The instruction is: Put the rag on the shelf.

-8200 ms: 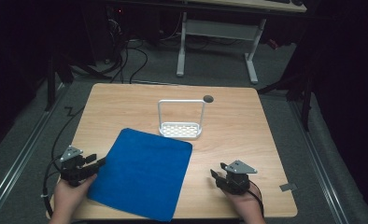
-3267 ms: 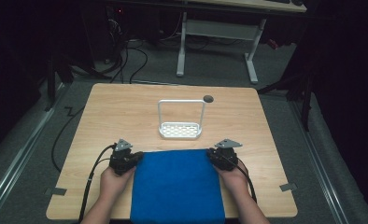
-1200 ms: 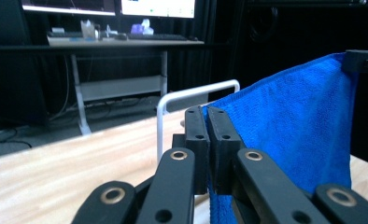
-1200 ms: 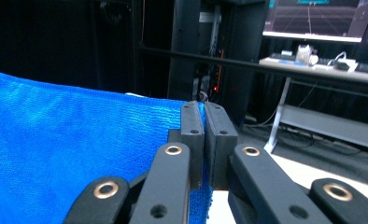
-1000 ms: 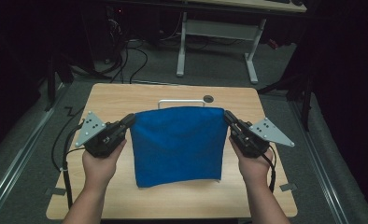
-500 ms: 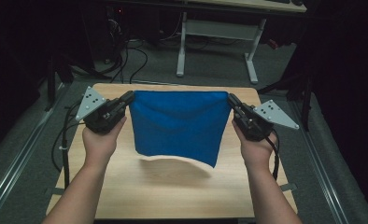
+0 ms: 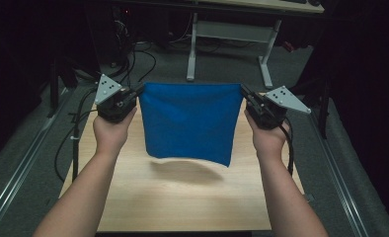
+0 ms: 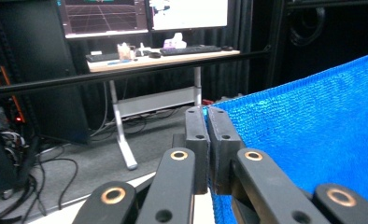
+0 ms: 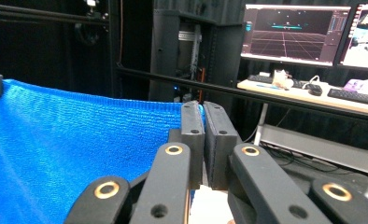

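A blue cloth (image 7: 190,121) hangs in the air above the wooden table (image 7: 182,202), stretched flat between my two grippers. My left gripper (image 7: 141,90) is shut on the cloth's upper left corner, and my right gripper (image 7: 243,90) is shut on the upper right corner. In the left gripper view the jaws pinch the cloth's edge (image 8: 313,130) at the left gripper (image 8: 207,112). In the right gripper view the cloth (image 9: 70,154) spreads leftward from the right gripper (image 9: 202,106). The cloth's lower edge floats off the table and throws a shadow (image 7: 185,170) on it.
Beyond the table's far edge stands a white desk frame (image 7: 229,34) on grey floor. Cables (image 7: 71,143) trail off the table's left side. A desk with monitors (image 9: 296,35) and a keyboard (image 8: 191,49) stands farther back. A black bar (image 8: 126,74) crosses in front of it.
Both hands have lifted the cloth higher and carried it toward the far side of the table. The cloth now hangs clear of the table and hides the white rack behind it.
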A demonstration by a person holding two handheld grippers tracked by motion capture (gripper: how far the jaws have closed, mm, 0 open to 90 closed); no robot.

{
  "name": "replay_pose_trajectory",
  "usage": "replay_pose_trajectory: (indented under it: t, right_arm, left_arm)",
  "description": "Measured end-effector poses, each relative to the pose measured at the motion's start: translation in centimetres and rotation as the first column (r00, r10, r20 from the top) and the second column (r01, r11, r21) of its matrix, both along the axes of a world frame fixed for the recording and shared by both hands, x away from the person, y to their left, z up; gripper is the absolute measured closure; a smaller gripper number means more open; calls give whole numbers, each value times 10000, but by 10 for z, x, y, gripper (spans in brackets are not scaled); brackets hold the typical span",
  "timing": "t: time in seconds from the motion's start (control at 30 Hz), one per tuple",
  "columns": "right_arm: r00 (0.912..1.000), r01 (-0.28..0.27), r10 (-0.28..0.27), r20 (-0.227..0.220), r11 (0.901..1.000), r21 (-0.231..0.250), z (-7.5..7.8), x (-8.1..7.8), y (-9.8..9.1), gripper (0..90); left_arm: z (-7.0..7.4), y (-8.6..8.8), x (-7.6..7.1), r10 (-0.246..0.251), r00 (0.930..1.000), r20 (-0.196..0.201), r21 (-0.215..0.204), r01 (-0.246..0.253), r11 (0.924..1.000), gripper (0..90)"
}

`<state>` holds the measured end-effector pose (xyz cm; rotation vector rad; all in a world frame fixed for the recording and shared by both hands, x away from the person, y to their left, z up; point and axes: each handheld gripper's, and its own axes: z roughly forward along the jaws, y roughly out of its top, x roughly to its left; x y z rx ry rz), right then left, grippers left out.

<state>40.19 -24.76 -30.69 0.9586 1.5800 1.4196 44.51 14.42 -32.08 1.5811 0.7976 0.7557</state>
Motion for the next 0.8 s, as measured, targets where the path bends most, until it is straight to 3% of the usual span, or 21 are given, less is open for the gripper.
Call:
replay_pose_trajectory:
  t: [0.1, 0.2, 0.4, 0.43, 0.8]
  right_arm:
    - [9998, 150, -151, -96, 9998, -144, 2, 12, 1, 882]
    - [9995, 269, -275, -162, 9991, -317, 5, 25, 2, 883]
    - [9969, 780, -785, -51, 9948, -648, 10, 49, 6, 883]
    - [9958, 887, -900, -137, 9932, -760, 8, 59, 7, 883]
    - [9917, 1142, -1189, -493, 9894, -901, -4, 91, 1, 884]
  left_arm:
    - [3, -2, 10, 144, 9999, -23, 98, -144, 9998, 883]
    - [5, -5, 22, 298, 9995, 43, 469, -300, 9984, 883]
    - [8, -12, 44, 487, 9987, 129, 602, -494, 9970, 883]
    - [8, -13, 48, 592, 9982, 127, 642, -599, 9961, 883]
    - [2, -26, 81, 972, 9949, -283, 907, -943, 9914, 882]
